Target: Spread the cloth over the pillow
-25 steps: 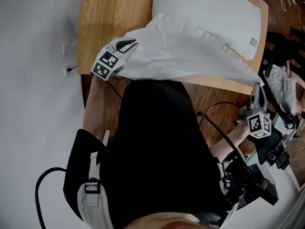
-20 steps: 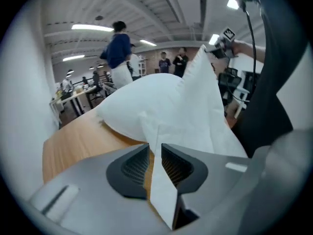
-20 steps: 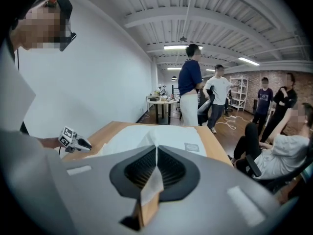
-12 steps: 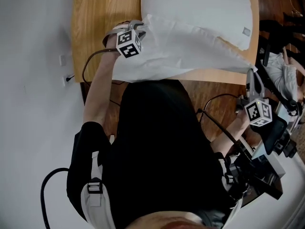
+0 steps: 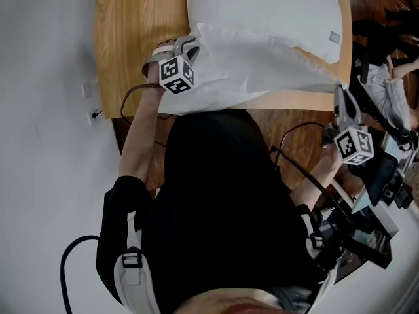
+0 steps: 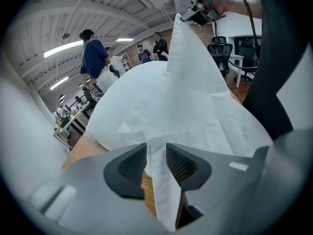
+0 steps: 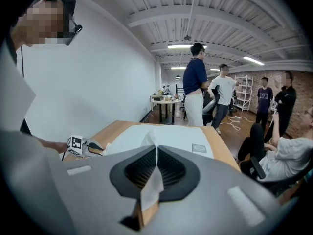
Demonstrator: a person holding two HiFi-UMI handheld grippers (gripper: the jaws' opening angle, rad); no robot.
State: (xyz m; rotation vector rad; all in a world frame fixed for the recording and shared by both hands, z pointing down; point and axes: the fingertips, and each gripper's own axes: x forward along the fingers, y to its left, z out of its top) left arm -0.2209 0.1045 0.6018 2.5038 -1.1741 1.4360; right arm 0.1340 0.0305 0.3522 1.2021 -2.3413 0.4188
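A thin white cloth (image 5: 262, 61) sags over the near edge of the plump white pillow (image 5: 262, 5). I judge it light and floppy, best held by its corners. My right gripper (image 7: 156, 153) pinches 1 corner; my left gripper (image 6: 156, 155) is closing loosely around another.

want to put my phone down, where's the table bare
Bare wood fills the table left of the pillow and cloth, out to its left edge. A thin strip shows along the near edge below the cloth. The right is crowded: cloth draped over pillow.
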